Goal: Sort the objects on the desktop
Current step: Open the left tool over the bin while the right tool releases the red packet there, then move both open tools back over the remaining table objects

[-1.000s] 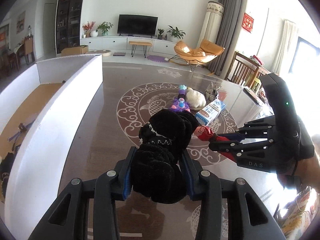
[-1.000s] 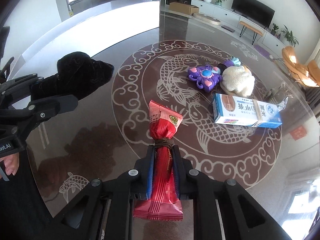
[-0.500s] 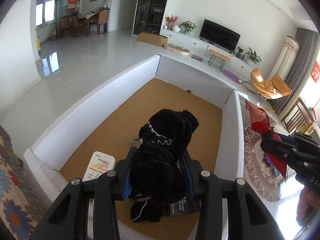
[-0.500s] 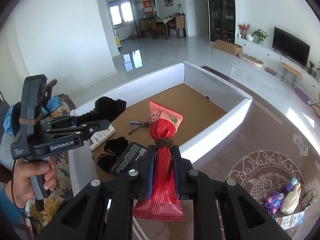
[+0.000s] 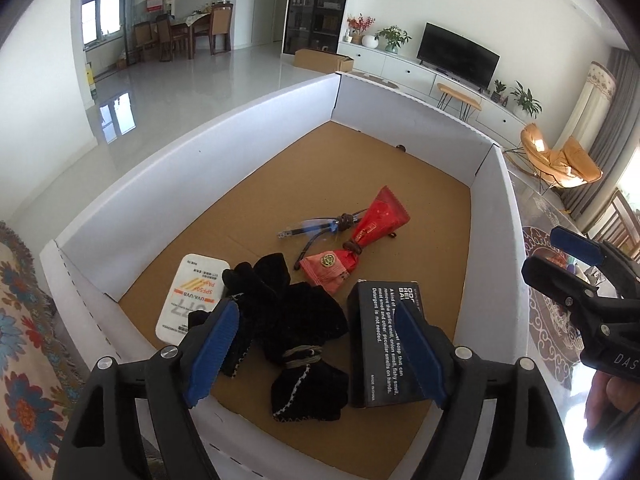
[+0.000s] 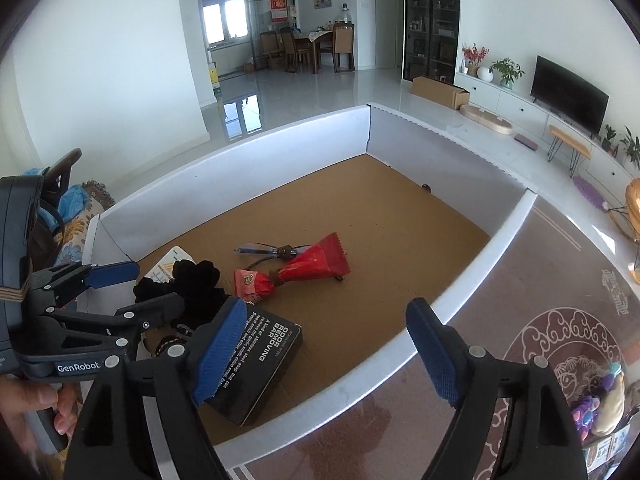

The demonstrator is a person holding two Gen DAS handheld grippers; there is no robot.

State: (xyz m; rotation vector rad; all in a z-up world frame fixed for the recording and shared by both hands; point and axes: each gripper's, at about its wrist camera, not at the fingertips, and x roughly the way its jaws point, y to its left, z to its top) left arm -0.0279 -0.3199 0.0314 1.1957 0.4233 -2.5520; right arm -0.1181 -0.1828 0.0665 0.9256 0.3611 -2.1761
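A white-walled cardboard box (image 5: 208,148) (image 6: 472,280) holds the sorted items. A black plush toy (image 5: 296,320) (image 6: 192,284) lies at its near end. A red snack packet (image 5: 360,240) (image 6: 308,266) lies in the middle, beside blue glasses (image 5: 312,228). My left gripper (image 5: 316,344) is open and empty, just above the plush. My right gripper (image 6: 326,354) is open and empty over the box's near wall; it also shows at the right edge of the left wrist view (image 5: 576,264).
A black soap box (image 5: 388,332) (image 6: 256,360) and a white sunscreen pack (image 5: 192,296) also lie in the box. On the patterned brown table (image 6: 520,288), a purple toy (image 6: 586,416) and a cream plush (image 6: 610,404) sit at the far right.
Both grippers opened. The black plush dropped from the left gripper and the red packet from the right gripper; both now lie on the box floor.
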